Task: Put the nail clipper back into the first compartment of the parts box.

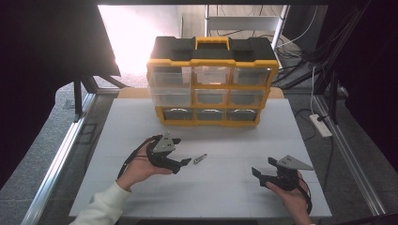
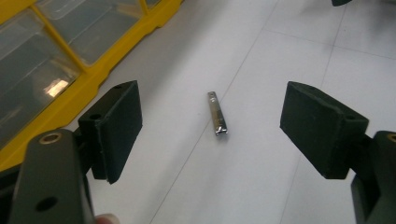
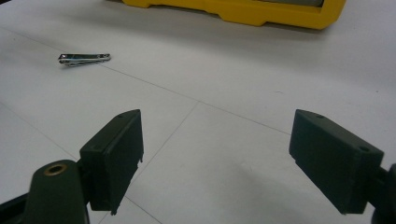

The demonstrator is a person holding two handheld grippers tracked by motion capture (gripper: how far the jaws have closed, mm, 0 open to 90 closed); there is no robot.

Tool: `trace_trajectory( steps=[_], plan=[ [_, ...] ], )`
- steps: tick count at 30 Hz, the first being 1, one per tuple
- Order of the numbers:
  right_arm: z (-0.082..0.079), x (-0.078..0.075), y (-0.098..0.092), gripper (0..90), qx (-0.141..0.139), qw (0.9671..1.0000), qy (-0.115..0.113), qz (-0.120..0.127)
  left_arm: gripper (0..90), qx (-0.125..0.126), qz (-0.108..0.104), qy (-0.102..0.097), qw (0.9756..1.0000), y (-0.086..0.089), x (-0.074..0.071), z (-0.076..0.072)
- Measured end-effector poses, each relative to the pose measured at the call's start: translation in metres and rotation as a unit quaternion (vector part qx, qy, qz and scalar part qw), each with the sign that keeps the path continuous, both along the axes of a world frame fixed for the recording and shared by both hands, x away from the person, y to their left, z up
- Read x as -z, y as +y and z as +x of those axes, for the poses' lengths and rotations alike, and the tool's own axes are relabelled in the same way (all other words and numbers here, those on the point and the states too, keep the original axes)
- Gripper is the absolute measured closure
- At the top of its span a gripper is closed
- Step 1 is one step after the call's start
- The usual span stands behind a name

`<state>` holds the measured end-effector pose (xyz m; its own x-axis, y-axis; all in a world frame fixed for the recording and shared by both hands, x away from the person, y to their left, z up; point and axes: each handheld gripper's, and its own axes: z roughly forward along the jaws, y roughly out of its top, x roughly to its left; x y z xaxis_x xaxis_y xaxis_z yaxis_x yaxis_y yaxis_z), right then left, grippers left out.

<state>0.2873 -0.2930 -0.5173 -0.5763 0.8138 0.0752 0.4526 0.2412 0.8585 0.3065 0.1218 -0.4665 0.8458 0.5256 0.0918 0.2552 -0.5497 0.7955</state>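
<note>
The left gripper (image 1: 180, 151) is held in the left hand (image 1: 141, 166), angled toward the centre — jaws spread wide, nothing between them. The right gripper (image 1: 264, 166) is held low in the right hand (image 1: 293, 194) — jaws likewise parted.

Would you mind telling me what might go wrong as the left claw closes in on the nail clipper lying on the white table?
The nail clipper is thin and lies flat on the table, so the open left claw may scrape the surface or slide over it. Its smooth metal could slip or skid from the pads. It also lies at a slant to the jaws in the left gripper view, so closing may twist it rather than seat it.
</note>
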Motion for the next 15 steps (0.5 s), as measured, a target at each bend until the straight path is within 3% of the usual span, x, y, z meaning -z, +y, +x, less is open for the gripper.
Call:
trace_trajectory(
  steps=[15],
  plan=[
    [0.000,0.001,0.000,17.8,-0.001,1.0000,0.004,-0.003,21.2,0.018,0.010,0.029,0.9994,-0.017,0.006,0.010]
  ],
)
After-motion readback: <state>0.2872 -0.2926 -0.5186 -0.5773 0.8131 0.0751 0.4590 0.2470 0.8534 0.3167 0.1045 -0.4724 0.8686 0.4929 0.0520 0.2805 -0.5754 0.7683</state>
